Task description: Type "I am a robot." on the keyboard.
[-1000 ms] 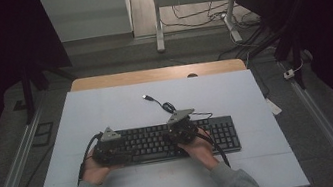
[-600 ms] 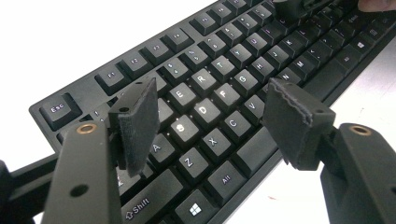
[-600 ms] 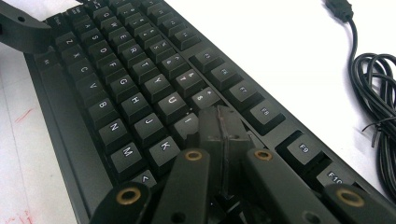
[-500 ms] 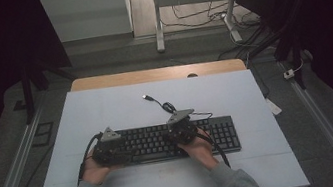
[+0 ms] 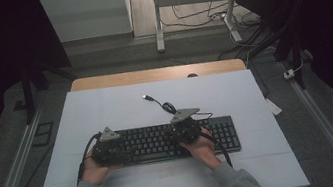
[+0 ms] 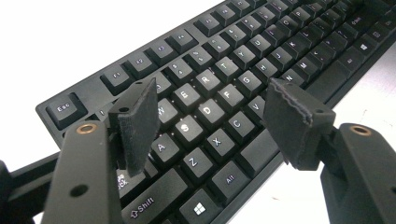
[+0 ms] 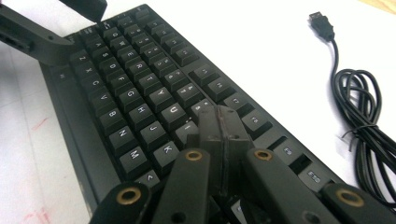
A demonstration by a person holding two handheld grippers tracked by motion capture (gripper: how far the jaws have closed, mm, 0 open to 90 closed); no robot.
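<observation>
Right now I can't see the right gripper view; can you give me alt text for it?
The right tool, jaws shut with nothing between them, sits over the black keyboard near the I, K and O keys. To its right on the white table, a coiled black cable ends in a loose USB plug.

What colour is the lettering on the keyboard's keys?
White lettering on the black keyboard, clearest in the left gripper view.
</observation>
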